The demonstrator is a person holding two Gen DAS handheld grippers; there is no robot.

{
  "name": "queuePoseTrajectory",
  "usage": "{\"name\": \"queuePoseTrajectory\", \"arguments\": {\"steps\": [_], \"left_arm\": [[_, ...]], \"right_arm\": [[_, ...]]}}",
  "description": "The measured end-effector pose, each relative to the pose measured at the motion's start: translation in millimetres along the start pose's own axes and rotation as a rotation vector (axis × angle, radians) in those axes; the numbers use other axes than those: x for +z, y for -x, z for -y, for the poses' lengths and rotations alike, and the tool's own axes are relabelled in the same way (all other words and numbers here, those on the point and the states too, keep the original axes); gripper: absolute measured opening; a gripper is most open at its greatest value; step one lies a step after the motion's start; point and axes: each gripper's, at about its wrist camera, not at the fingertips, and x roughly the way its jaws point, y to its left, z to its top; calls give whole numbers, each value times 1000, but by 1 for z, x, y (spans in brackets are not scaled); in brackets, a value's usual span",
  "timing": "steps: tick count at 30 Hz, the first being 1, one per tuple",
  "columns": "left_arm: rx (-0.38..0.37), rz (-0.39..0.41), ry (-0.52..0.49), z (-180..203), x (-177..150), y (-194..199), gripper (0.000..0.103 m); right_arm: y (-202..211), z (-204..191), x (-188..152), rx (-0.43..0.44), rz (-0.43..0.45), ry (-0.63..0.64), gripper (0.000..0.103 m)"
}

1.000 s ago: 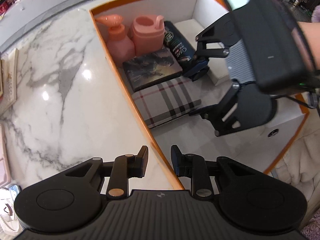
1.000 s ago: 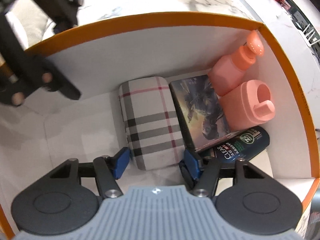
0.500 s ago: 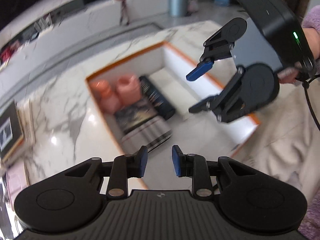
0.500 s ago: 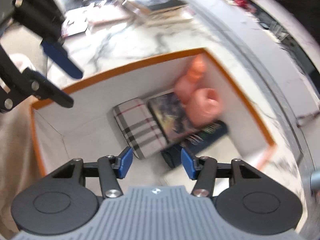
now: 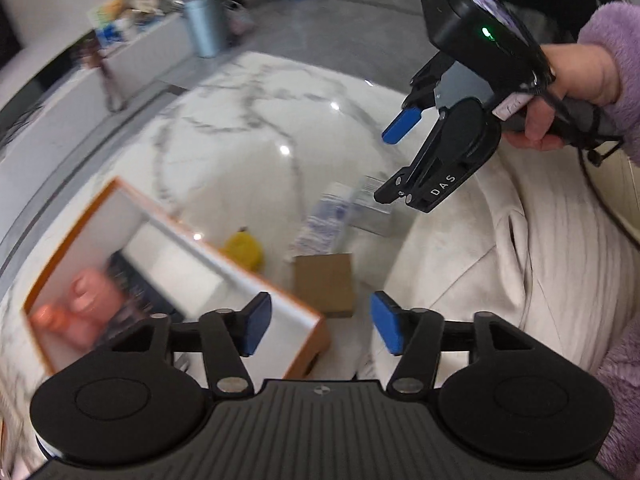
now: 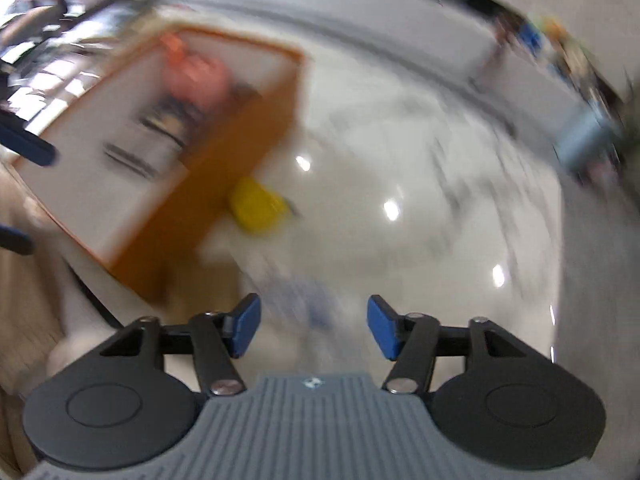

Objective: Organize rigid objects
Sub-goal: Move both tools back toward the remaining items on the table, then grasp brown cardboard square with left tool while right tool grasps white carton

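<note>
Two grippers, both empty, jaws wide: left gripper (image 5: 320,330), right gripper (image 6: 312,328) above the marble table (image 5: 248,128). Orange-rimmed box (image 5: 308,312) holds pink containers (image 5: 92,300), blurred. Just beside its wall: yellow object (image 5: 244,250), brown cardboard box (image 5: 324,286), white-blue carton (image 5: 324,220).

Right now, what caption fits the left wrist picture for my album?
Two open tools, left and right, hover above a brown box and yellow object beside the orange-rimmed box.
</note>
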Motion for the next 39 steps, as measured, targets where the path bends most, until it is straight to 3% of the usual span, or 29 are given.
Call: {"name": "queuePoseTrajectory", "arguments": {"steps": [4, 9, 10, 15, 22, 24, 28, 36, 39], "left_arm": [[-12, -102, -34, 1, 17, -61, 78], [1, -207, 9, -4, 28, -105, 80], [0, -221, 29, -7, 30, -110, 88], [5, -257, 36, -7, 38, -111, 89], [65, -343, -92, 4, 41, -129, 89], [79, -366, -105, 4, 43, -132, 89], [85, -379, -110, 4, 46, -136, 89], [54, -421, -138, 10, 44, -150, 71], [53, -402, -140, 12, 43, -149, 71]], "right_arm": [[-17, 23, -19, 50, -41, -164, 74], [-36, 29, -18, 75, -40, -250, 73], [-42, 29, -17, 72, -60, -258, 73], [-55, 32, -20, 102, -94, -258, 71], [-65, 34, -19, 151, -131, -277, 68], [-67, 33, -19, 140, -134, -279, 60], [-68, 31, -20, 130, -136, -268, 58], [-67, 37, -23, 164, -145, -305, 48], [-66, 37, -23, 161, -140, -304, 48]]}}
